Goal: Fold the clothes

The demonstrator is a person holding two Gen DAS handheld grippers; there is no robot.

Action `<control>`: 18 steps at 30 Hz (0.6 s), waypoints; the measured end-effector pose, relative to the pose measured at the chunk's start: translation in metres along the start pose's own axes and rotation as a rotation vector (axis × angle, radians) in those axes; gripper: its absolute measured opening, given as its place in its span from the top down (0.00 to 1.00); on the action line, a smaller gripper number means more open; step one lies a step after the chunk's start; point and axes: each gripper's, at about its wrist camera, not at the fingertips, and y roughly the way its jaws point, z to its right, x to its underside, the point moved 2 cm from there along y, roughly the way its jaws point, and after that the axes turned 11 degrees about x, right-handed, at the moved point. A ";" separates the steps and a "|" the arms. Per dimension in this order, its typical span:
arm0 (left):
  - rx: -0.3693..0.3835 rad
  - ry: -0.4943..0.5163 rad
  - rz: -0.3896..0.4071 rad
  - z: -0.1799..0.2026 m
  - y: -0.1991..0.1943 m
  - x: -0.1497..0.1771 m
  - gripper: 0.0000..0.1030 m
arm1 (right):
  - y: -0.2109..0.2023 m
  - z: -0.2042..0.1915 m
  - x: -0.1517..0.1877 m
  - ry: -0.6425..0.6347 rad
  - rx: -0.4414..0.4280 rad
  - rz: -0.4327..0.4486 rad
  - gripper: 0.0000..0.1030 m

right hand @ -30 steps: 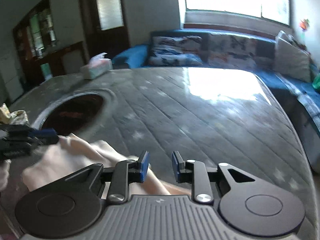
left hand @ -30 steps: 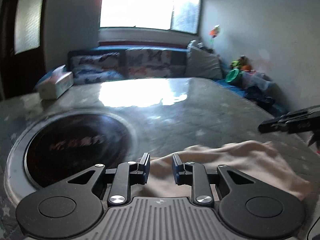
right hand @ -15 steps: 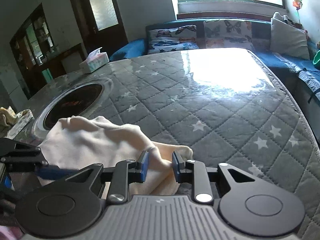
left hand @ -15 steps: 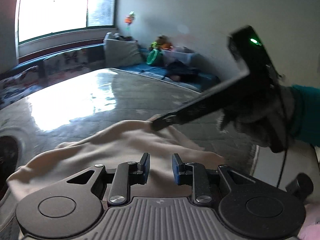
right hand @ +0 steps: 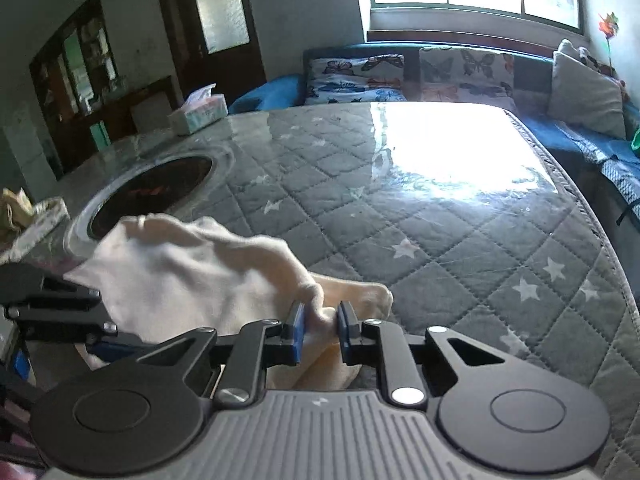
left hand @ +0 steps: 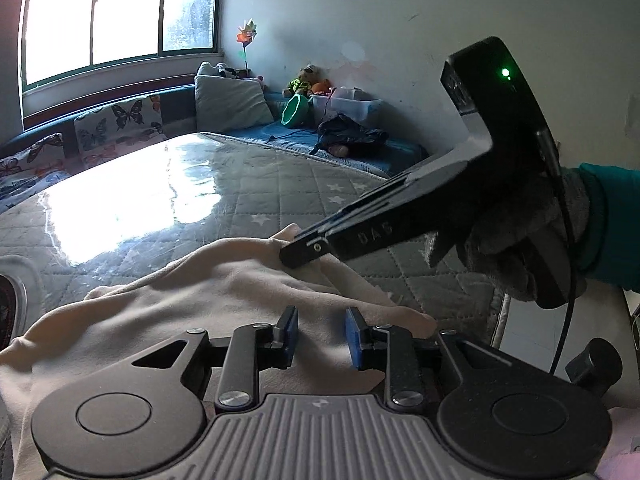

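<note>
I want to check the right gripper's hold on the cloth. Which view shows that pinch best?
The right wrist view: the right gripper has a bunch of the cream cloth between its blue pads, seen close and head-on. The left wrist view shows that gripper from the side, its tips at the cloth's far edge, the contact less clear.

The left tongs (left hand: 321, 337), black with blue pads, stand with a clear gap between the two fingers, pointing forward and slightly downward at the near edge of the scene. The right tongs (right hand: 321, 330), the same black build with blue pads, have their fingers drawn close, pinching a fold of cream cloth (right hand: 192, 280) between the pads. In the left wrist view the right tongs come in from the right, slanting down to the left, their tips on the cloth. A hand in a grey fleece glove (left hand: 516, 240) grips the handle, with a teal sleeve (left hand: 612, 224) at the wrist.
</note>
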 end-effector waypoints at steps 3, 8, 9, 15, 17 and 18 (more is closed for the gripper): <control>0.001 0.005 0.003 0.000 0.000 0.000 0.70 | -0.001 -0.001 0.001 -0.004 0.012 0.001 0.85; 0.002 0.003 0.002 -0.003 0.001 0.001 0.68 | -0.005 0.001 0.005 0.003 0.024 0.000 0.82; 0.002 0.003 0.002 -0.004 0.001 0.001 0.68 | -0.004 0.001 0.006 0.006 0.023 -0.001 0.82; 0.012 0.000 -0.009 -0.007 0.002 0.001 0.67 | -0.008 -0.004 0.004 -0.033 0.050 0.040 0.94; 0.015 0.010 -0.015 -0.006 0.002 0.002 0.67 | -0.017 -0.008 -0.001 -0.069 0.083 0.084 0.96; 0.015 0.012 -0.017 -0.007 0.002 0.003 0.67 | -0.021 -0.010 -0.004 -0.087 0.098 0.107 0.96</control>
